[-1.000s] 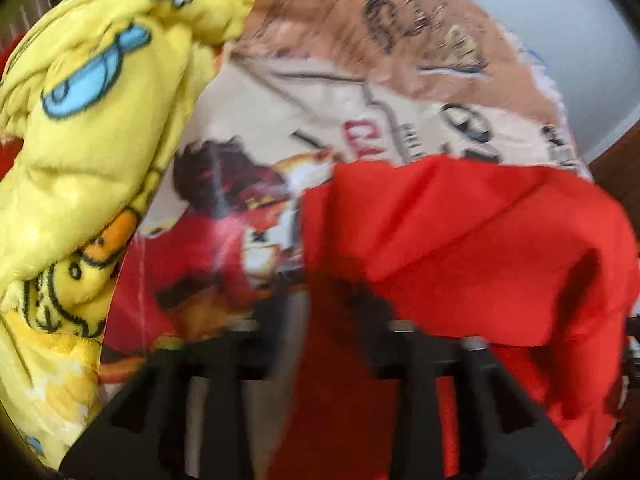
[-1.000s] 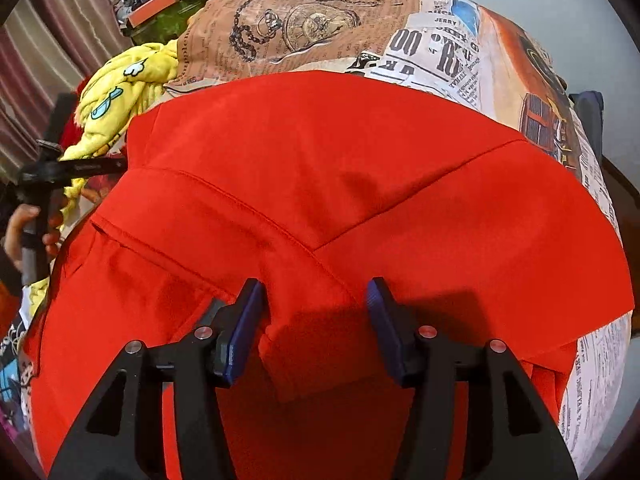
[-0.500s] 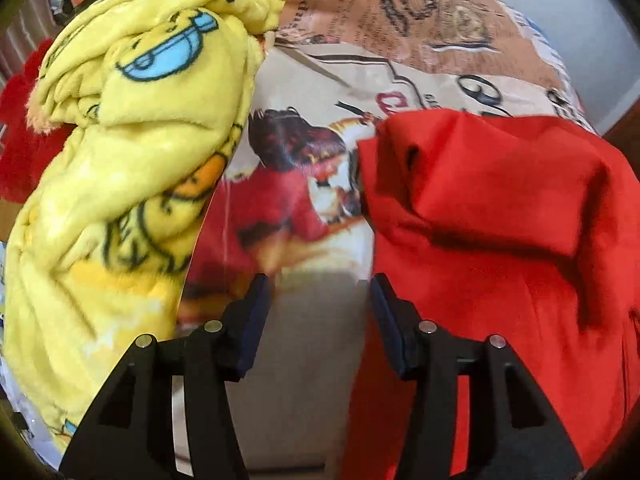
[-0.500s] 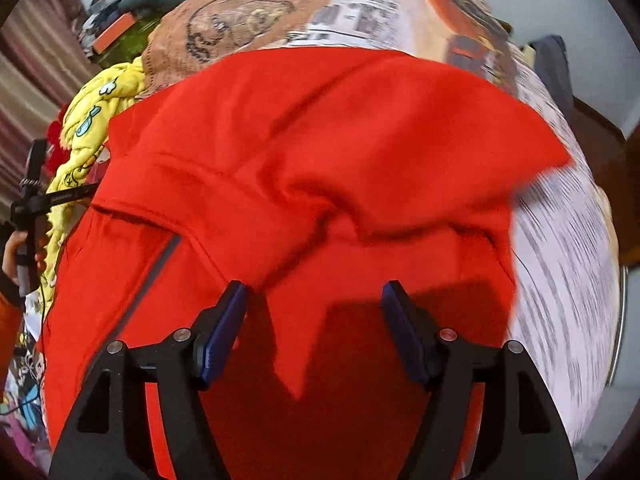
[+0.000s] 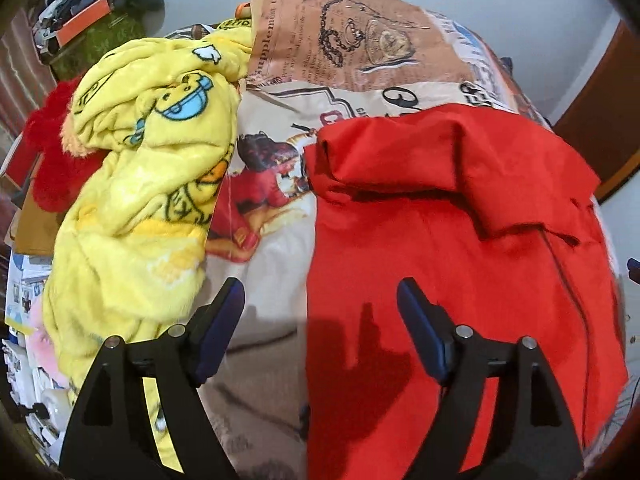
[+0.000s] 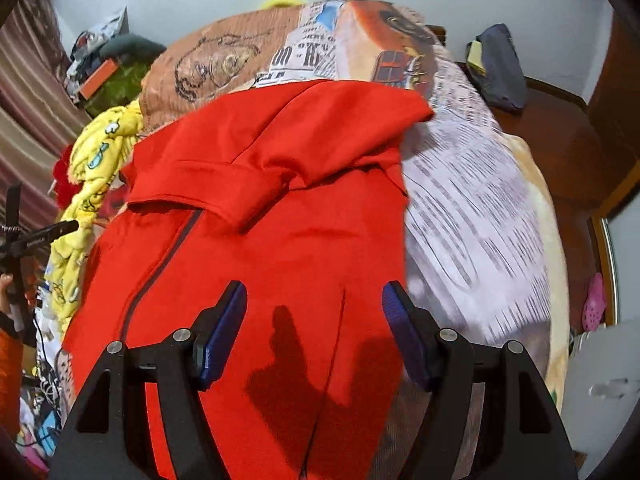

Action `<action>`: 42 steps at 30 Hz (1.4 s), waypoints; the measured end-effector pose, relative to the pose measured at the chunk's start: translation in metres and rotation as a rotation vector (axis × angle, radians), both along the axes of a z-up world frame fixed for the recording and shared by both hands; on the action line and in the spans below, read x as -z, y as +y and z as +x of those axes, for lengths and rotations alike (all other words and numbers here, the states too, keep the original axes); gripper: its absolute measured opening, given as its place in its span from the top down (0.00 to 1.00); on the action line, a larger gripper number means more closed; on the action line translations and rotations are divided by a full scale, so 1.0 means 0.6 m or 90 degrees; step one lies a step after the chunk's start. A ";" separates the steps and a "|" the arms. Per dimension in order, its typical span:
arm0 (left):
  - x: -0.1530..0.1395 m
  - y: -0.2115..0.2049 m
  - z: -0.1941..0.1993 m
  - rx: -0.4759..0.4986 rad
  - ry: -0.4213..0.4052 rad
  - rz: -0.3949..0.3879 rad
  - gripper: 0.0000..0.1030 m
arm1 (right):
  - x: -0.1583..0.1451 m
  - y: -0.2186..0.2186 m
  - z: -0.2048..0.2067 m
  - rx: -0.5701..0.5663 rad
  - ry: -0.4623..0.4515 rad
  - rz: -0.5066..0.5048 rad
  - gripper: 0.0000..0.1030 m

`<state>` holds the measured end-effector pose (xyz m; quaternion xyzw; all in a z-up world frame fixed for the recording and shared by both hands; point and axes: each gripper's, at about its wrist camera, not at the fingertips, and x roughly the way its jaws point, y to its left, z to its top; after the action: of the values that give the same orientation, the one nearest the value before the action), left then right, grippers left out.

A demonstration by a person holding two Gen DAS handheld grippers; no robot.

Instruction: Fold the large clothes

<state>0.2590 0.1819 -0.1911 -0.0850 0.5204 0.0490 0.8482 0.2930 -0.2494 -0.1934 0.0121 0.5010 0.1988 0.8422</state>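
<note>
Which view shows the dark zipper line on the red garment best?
The right wrist view: the zipper runs in plain sight down the red garment, left of the open right tool. The left wrist view shows it only as a thin dark line near the garment's right edge.

Inventory by count, both wrist views taken together.

- Red garment [image 5: 460, 240]: one, with one dark zip line, lying at centre to 3 o'clock in the left view.
- Yellow cartoon-print fleece blanket [image 5: 148, 184]: one, at 9 o'clock in the left view.
- Printed bed cover [image 5: 360, 52]: one, newspaper-and-picture pattern, seen from 12 to 6 o'clock.
- Red plush item [image 5: 52, 160]: one, at 9 to 10 o'clock (partly hidden by the blanket).
- Grippers: two, left gripper [image 5: 320, 322] and right gripper [image 6: 314, 322], each with two blue-padded fingers.
- Dark blue bundle [image 6: 500, 68]: one, at 2 o'clock in the right view.
- Pink clog [image 6: 594, 302]: one, at 3 to 4 o'clock.
</note>
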 end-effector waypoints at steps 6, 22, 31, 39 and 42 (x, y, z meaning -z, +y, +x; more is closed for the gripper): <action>0.017 -0.002 -0.058 0.008 0.029 -0.047 0.24 | 0.007 -0.034 -0.048 0.036 0.002 0.006 0.35; 0.126 -0.013 -0.191 0.000 0.144 -0.175 0.24 | 0.076 -0.057 -0.140 0.071 0.074 0.029 0.31; 0.122 -0.064 -0.207 0.053 0.118 -0.119 0.30 | 0.083 -0.043 -0.153 0.065 0.049 0.047 0.32; 0.121 -0.077 -0.201 0.053 0.092 -0.197 0.88 | 0.078 -0.015 -0.157 0.043 0.035 0.058 0.74; 0.117 -0.082 -0.196 0.047 0.083 -0.196 0.93 | 0.075 -0.007 -0.157 0.041 0.026 0.053 0.78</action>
<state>0.1415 0.1329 -0.2612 -0.1913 0.5788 -0.0571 0.7906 0.1988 -0.2538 -0.2386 0.0673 0.5087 0.1919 0.8366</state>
